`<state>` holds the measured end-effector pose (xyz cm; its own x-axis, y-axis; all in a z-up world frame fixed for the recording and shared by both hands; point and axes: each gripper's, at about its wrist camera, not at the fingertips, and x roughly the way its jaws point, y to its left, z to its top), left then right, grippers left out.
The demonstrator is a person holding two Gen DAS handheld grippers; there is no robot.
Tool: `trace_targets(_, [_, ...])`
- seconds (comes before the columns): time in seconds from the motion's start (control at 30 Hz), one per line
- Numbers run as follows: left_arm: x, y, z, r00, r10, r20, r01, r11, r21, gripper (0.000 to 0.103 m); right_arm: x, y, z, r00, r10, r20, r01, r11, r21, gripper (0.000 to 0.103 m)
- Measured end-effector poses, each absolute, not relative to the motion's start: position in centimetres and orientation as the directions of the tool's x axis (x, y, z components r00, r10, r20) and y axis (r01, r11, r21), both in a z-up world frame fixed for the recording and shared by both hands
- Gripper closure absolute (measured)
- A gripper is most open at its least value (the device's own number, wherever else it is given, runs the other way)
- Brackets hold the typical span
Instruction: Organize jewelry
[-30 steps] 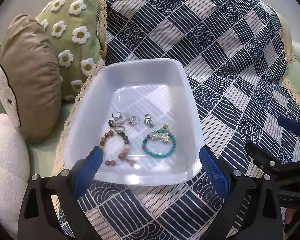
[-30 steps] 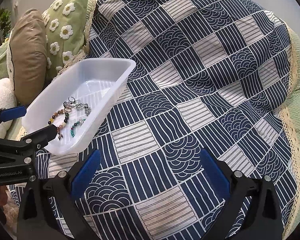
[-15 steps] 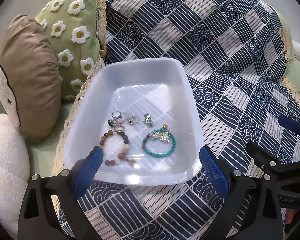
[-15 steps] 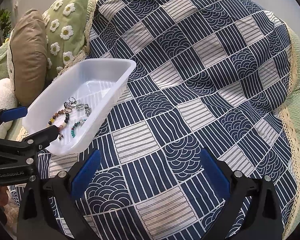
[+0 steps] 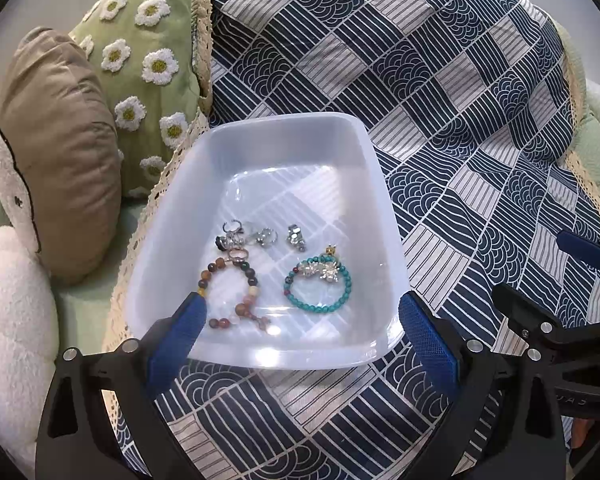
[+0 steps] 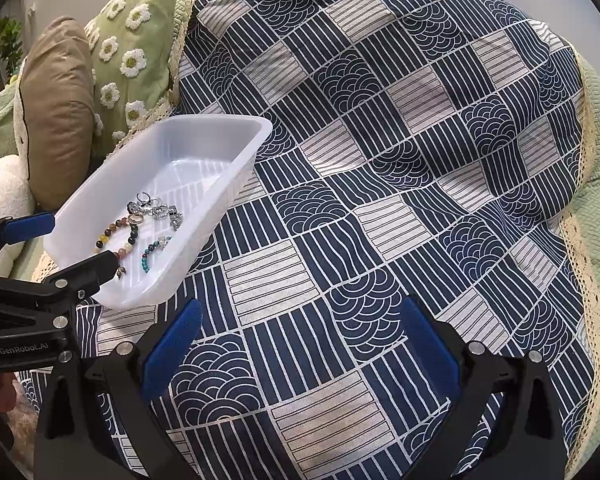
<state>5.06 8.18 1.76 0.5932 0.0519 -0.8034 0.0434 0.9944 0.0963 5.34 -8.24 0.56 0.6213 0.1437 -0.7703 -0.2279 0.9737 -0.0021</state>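
Left hand-held gripper (image 5: 300, 332) wide open, nothing held, its blue pads either side of the near end of the white tray (image 5: 256, 354), lower middle of its frame. Right hand-held gripper (image 6: 300, 344) also wide open and empty, hanging over bare blanket (image 6: 380, 200), tray off to its left.

All visible jewelry already sits in the tray: brown bead bracelet (image 5: 232, 292) near left, teal bead bracelet (image 5: 320, 284) near right, a cluster of silver rings (image 5: 246, 236) and one silver piece (image 5: 296, 236) behind them.

Step in hand looks like sorting or picking inside the tray. Best to narrow the jaws first, come straight down on one bracelet's rim, and keep off the thin wall; the tray sits on soft bedding and would likely tip or slide.

Surface: a bed or sofa, can't tell which, under a navy-and-white patterned blanket with lace trim. Upper left: green daisy pillow (image 5: 144, 60), tan cushion (image 5: 60, 152), white fluffy cushion (image 5: 12, 320) below.
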Motion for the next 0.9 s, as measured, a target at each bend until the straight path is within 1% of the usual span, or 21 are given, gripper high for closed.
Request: trace_targets(0.9, [5.07, 8.13, 1.59, 0.589, 0.061, -0.806, 0.053, 0.992, 0.114, 0.010, 5.24, -8.00, 0.48, 0.618, 0.149, -0.772, -0.236, 0.972, -0.001, 0.005])
